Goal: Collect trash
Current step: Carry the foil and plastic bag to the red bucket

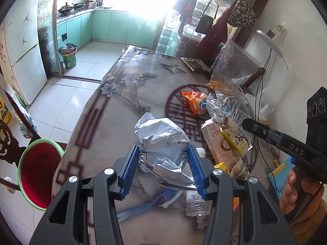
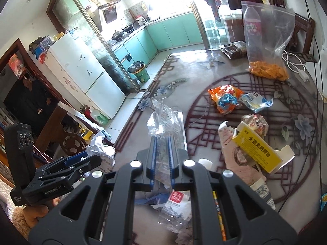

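Observation:
My left gripper [image 1: 163, 151] is shut on a crumpled silver-white wrapper [image 1: 163, 140] and holds it above the table; it also shows in the right wrist view [image 2: 81, 157] at the left. My right gripper [image 2: 162, 138] is shut on a clear crinkled plastic bag [image 2: 163, 118], and its black finger [image 1: 263, 131] shows in the left wrist view with the bag [image 1: 226, 110]. A red bin with a green rim [image 1: 38, 173] stands on the floor to the left of the table. More trash lies on the table: an orange snack bag [image 2: 224, 98], a milk carton [image 2: 239, 159], a yellow box [image 2: 259, 151].
A flattened clear bottle [image 2: 177, 210] and a blue plastic piece [image 2: 151, 199] lie under my grippers. A large zip bag of orange snacks [image 2: 267, 40] stands at the far right. A green kitchen bin [image 2: 141, 72] and a fridge [image 2: 85, 75] stand beyond the table edge.

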### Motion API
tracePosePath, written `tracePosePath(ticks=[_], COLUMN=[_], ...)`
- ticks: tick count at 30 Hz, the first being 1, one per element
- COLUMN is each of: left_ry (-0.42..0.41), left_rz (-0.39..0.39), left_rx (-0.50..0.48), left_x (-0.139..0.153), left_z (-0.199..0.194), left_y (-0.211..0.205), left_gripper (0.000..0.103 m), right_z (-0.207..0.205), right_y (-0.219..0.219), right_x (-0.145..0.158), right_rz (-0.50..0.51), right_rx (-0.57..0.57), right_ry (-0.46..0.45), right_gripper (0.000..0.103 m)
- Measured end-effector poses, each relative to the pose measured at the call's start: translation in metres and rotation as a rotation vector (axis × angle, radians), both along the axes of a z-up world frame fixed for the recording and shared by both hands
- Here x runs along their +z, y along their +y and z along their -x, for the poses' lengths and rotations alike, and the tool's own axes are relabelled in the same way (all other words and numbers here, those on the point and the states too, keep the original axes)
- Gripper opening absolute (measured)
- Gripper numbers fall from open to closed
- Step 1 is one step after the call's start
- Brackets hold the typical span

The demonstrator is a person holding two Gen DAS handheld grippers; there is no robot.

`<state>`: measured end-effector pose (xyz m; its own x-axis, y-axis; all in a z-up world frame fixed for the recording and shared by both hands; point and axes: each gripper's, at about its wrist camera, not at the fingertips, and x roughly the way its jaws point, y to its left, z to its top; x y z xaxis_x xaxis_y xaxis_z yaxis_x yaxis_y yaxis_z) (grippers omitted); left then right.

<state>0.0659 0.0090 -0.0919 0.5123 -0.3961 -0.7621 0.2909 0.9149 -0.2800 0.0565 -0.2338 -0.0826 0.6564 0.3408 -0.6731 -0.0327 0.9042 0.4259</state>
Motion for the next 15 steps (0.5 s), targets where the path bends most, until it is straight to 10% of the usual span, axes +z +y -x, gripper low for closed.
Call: tracePosePath(ticks=[15], left_ry=[0.008], left_rz=[0.032], left_rx=[-0.038], left_x=[-0.001], left_z=[-0.003], left_y=[0.069], left_gripper=[0.047], right_z=[0.008], right_y=[0.067], right_x=[0.007], right_rz=[0.04], right_rx=[-0.044], right_ry=[0.004], right_gripper=[0.012])
